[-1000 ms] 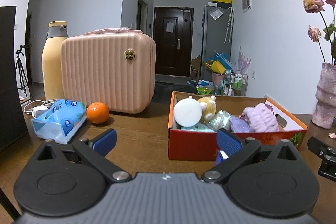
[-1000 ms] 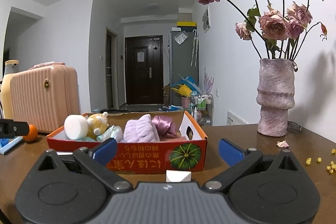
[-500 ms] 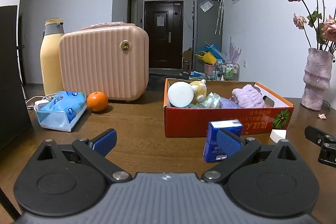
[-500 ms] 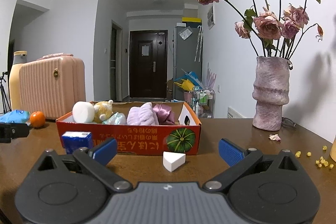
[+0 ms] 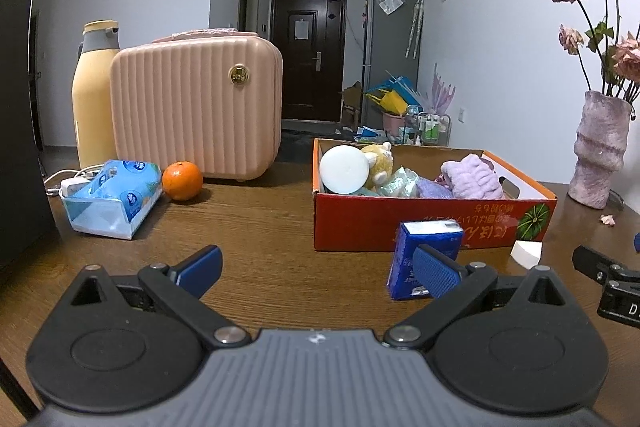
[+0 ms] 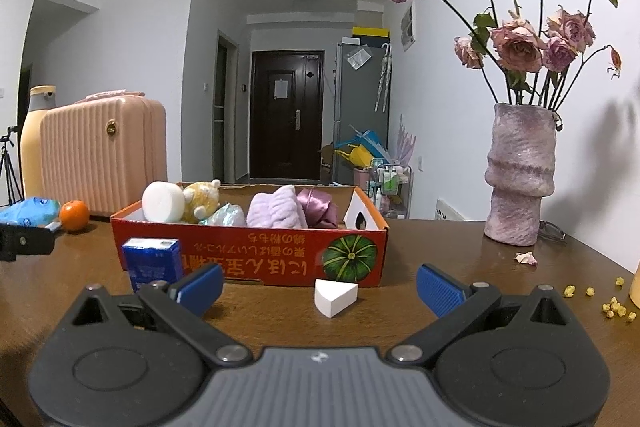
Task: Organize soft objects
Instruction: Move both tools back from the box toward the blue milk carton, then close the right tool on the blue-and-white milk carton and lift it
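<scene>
An orange cardboard box (image 5: 434, 227) (image 6: 248, 259) on the brown table holds a white round puff (image 5: 344, 169) (image 6: 162, 201), a plush toy (image 5: 380, 163), a lilac fuzzy band (image 5: 472, 179) (image 6: 276, 213) and other soft items. A small blue tissue pack (image 5: 424, 251) (image 6: 152, 263) stands upright in front of the box. A white wedge sponge (image 6: 334, 297) (image 5: 526, 253) lies before the box's right end. My left gripper (image 5: 316, 265) is open, its right finger just in front of the blue pack. My right gripper (image 6: 320, 285) is open, the sponge just beyond its fingers.
A pink ribbed case (image 5: 196, 111), a yellow bottle (image 5: 94, 95), an orange (image 5: 182, 181) and a blue wipes pack (image 5: 114, 193) stand at the left. A vase of dried roses (image 6: 520, 175) stands at the right, with petals and yellow crumbs (image 6: 612, 303) nearby.
Both grippers have drawn back from the box and stay open. The blue pack and the white sponge, hidden a second ago, have come into view.
</scene>
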Demonstrator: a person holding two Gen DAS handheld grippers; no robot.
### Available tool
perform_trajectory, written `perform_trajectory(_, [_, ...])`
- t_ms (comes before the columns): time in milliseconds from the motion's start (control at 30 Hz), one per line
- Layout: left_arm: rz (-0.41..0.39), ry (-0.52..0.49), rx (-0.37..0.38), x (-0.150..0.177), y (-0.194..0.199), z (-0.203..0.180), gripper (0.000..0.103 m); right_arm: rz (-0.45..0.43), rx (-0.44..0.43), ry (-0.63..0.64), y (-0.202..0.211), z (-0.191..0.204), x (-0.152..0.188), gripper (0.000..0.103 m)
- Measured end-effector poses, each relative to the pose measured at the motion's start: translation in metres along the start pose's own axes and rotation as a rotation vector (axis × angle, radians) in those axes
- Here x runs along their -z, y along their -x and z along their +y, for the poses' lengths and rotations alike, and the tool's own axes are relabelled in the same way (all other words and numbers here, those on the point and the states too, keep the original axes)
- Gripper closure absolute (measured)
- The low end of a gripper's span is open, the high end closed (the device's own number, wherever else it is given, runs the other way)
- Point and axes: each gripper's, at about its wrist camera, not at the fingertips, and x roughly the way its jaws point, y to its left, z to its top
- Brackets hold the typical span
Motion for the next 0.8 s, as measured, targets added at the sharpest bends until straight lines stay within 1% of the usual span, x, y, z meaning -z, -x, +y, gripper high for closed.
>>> perform_trajectory(167, [-0.001,-0.003,-0.007,-0.001,-0.001,0.011,0.000,0.015,-0.021,-0.004,-0.003,0.008,0.000,0.000])
perform_trajectory(333, [0.008,-0.003,-0.016,-0.001,-0.003,0.024,0.000,0.034,-0.059,0.007,-0.010,0.024,-0.001,0.000])
perform_trajectory(600, [0.013,-0.002,-0.038,-0.003,-0.007,0.048,0.000,0.065,-0.127,0.028,-0.025,0.061,-0.003,0.000])
perform_trajectory(800, [0.023,0.013,-0.063,-0.005,-0.014,0.071,0.000,0.114,-0.162,0.042,-0.045,0.089,-0.006,0.000])
